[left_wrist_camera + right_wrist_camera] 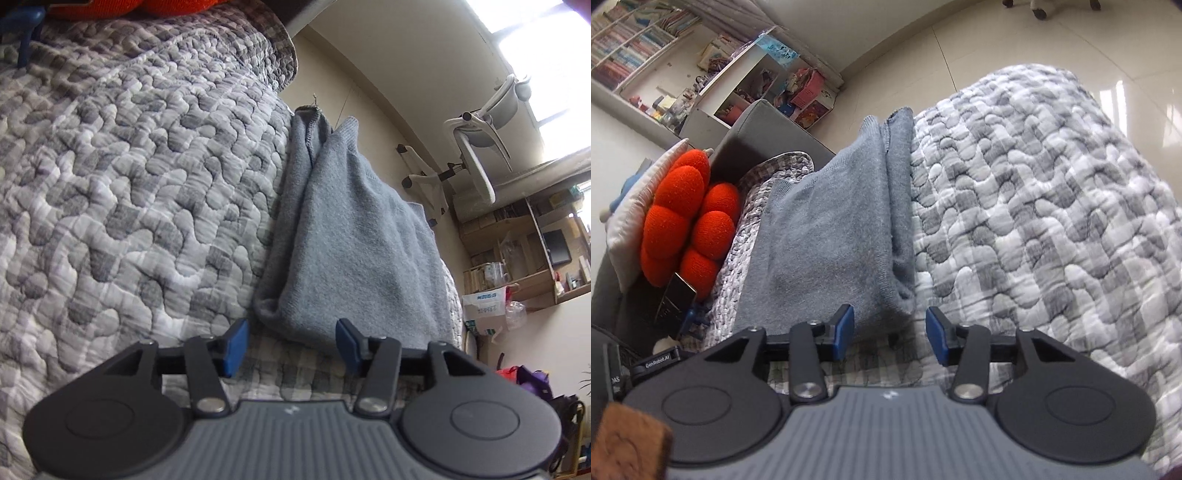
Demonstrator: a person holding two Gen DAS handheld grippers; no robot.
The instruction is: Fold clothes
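A blue-grey knit garment (351,236) lies folded into a long strip on a grey-and-white quilted cover (129,184). In the left wrist view my left gripper (291,345) stands open just short of the garment's near end, its blue pads apart and nothing between them. The right wrist view shows the same garment (831,236) from its other end, lying on the quilt (1034,221). My right gripper (890,338) is open there too, with the fold's near corner just ahead of the gap and no cloth pinched.
A red bobbled cushion (687,221) and a white pillow (631,221) lie beside the garment on a grey sofa. A bookshelf (665,55) stands behind. A white office chair (476,155) and wooden shelves (524,251) stand on the tiled floor past the quilt's edge.
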